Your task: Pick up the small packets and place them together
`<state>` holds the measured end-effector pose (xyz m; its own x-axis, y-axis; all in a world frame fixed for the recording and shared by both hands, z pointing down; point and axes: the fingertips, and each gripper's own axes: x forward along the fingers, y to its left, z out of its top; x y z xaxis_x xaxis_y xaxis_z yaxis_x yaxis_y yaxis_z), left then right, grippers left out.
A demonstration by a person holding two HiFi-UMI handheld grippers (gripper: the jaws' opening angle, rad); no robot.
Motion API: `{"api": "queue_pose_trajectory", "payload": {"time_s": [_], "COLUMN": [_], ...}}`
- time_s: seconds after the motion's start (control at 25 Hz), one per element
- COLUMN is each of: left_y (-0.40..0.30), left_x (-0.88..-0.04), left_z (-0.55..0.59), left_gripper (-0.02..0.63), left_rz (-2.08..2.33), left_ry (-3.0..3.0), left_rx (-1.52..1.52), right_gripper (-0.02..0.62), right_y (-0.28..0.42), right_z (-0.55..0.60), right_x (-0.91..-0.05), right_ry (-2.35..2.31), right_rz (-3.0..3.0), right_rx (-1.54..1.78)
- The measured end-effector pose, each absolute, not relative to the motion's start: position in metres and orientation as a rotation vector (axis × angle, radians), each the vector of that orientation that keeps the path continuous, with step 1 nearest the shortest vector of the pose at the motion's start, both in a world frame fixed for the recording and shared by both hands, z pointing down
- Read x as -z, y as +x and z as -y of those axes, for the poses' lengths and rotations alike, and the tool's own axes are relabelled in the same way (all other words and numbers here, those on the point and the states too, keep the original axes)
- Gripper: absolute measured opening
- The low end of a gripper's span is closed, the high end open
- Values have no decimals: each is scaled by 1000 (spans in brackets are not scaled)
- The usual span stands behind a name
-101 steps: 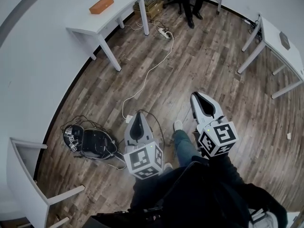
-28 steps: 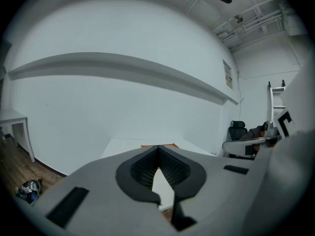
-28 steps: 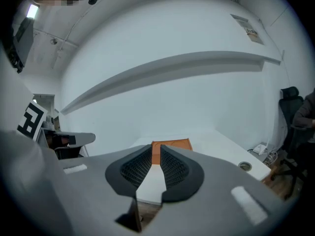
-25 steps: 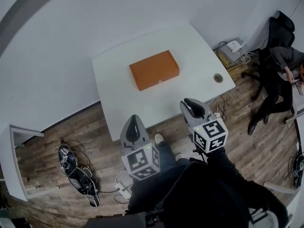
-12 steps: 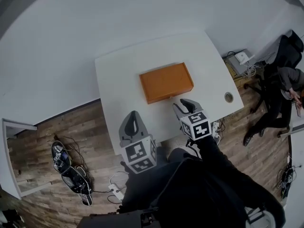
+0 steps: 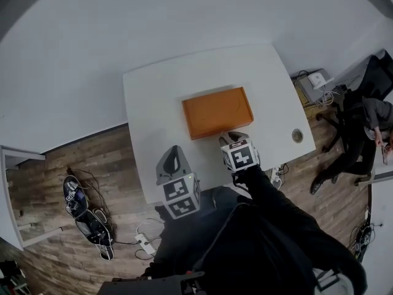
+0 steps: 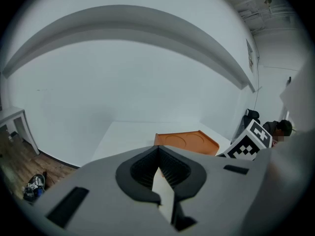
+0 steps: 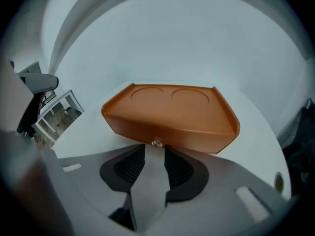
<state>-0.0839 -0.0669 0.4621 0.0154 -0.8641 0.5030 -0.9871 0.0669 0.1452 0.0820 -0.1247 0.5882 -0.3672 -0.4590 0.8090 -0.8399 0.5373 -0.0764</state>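
Okay, head view: white tabletop (image 6: 153, 97) against a white wall, orange box (image 6: 217, 111) lying flat about mid-tabletop, a bit toward the near edge, lid shut. Right claw (image 6: 228, 138) points steeply down at the box's near long side, just beside it. Left claw (image 6: 175, 150) sits at the near edge, toward the near left corner, well apart from the box. Round hole (image 6: 297, 135) in the tabletop by the right edge. Wood floor (image 6: 55, 158) below, tangle of cables and gear (image 6: 83, 208) on it at left, power strip (image 6: 146, 243) under the near edge. Person (image 6: 371, 118) seated off to the right.

Left gripper view: left claw (image 7: 157, 149) has its tips together, nothing between them. Orange box (image 7: 189, 141) ahead on the tabletop (image 7: 128, 132). The right gripper's marker cube (image 7: 253, 141) shows beside the box at right.

Right gripper view: right claw (image 8: 154, 149) stands apart and has just been opening, pads gripping nothing. Orange box (image 8: 170, 112) fills the middle, two round dents in its lid. A small clear knob (image 8: 157, 142) on the box's near face sits right at the mouth of the gap; cannot tell if the tips touch it. Tabletop (image 8: 256, 141) bare around the box, hole (image 8: 279, 182) at far right.
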Motion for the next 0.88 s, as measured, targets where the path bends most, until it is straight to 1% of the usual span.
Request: {"api": "queue_pose_trajectory", "payload": {"time_s": [0.32, 0.36, 0.4, 0.88], "left_y": [-79, -79, -79, -63], "left_x": [-484, -485, -487, -504], "left_z": [74, 75, 76, 87], "left_gripper": [-2, -2, -2, -2], "left_rz": [1846, 1843, 1840, 1732], "left_ry": [1798, 1798, 1797, 1816], "left_rx": [-397, -400, -403, -409], "right_gripper": [112, 80, 70, 66], "right_y": [78, 78, 77, 79], "right_z": [139, 141, 142, 140], "right_x": [-609, -609, -608, -610], "right_ry": [1068, 1079, 1087, 1071], "right_rz": [1976, 1976, 1977, 1970], "right_rx": [-659, -649, -638, -610]}}
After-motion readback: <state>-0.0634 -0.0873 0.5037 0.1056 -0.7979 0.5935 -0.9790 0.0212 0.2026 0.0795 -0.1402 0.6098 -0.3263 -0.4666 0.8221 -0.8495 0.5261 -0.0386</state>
